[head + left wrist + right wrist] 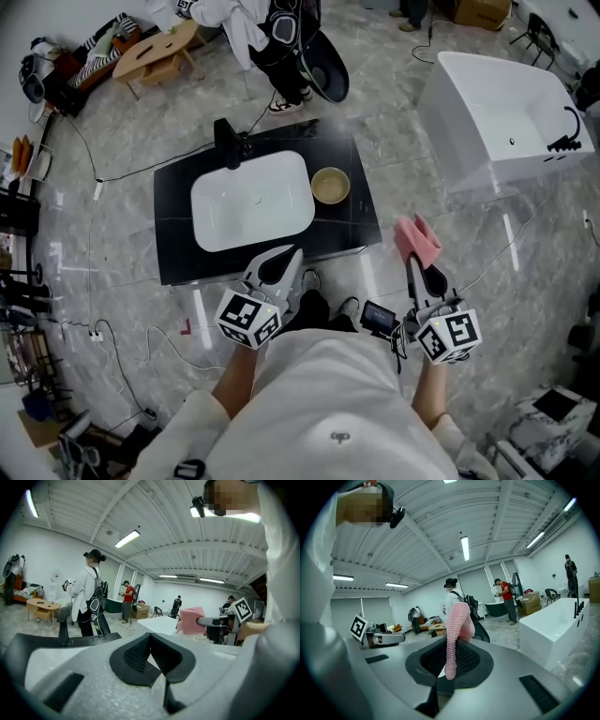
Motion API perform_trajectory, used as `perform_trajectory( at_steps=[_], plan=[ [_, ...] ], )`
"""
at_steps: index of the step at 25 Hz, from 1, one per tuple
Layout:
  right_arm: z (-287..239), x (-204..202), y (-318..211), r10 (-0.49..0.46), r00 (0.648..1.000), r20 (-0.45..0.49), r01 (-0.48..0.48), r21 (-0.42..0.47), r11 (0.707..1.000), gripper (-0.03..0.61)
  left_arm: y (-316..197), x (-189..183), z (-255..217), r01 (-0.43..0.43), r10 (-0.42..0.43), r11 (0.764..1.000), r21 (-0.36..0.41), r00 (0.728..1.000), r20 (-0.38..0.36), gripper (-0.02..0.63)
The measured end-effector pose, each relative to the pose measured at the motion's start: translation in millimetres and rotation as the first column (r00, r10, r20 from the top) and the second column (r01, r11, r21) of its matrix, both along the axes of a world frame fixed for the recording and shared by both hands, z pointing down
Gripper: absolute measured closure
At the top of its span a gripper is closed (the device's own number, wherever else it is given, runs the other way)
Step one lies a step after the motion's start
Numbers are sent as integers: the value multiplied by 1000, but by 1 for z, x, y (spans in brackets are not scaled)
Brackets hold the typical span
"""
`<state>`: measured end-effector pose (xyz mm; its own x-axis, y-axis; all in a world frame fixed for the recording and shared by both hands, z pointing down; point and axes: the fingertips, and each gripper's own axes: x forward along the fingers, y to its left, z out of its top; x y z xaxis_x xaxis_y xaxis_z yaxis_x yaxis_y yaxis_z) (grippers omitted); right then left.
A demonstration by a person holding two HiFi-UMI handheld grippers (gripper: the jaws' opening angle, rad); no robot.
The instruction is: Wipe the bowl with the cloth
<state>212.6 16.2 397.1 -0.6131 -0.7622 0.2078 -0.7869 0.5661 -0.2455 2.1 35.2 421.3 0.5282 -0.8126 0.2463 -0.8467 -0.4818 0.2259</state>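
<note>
Tan bowl (330, 185) beside white sink (234, 214), left tongs (287, 260) closed empty, right tongs (413, 262) gripping pink cloth (417, 238).

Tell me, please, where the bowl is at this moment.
In the head view, the bowl stands on the black counter, close to the right edge of the white sink.

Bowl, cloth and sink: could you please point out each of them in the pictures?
bowl (330, 185), head view, the middle of its inside.
cloth (417, 240), head view, the middle of the pink fold.
sink (234, 214), head view, its bare white bottom.
</note>
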Motion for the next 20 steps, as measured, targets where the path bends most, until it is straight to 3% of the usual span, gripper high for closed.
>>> perform_trajectory(
  at_steps=[13,20],
  plan=[
    [-21,-51,-56,89,995,-47,-87,46,995,561,-74,-44,11,-102,102,994,-41,995,-8,603],
    [-17,-67,-69,165,985,-56,-162,43,986,561,-95,-50,31,-211,211,974,-81,977,-18,603]
  ],
)
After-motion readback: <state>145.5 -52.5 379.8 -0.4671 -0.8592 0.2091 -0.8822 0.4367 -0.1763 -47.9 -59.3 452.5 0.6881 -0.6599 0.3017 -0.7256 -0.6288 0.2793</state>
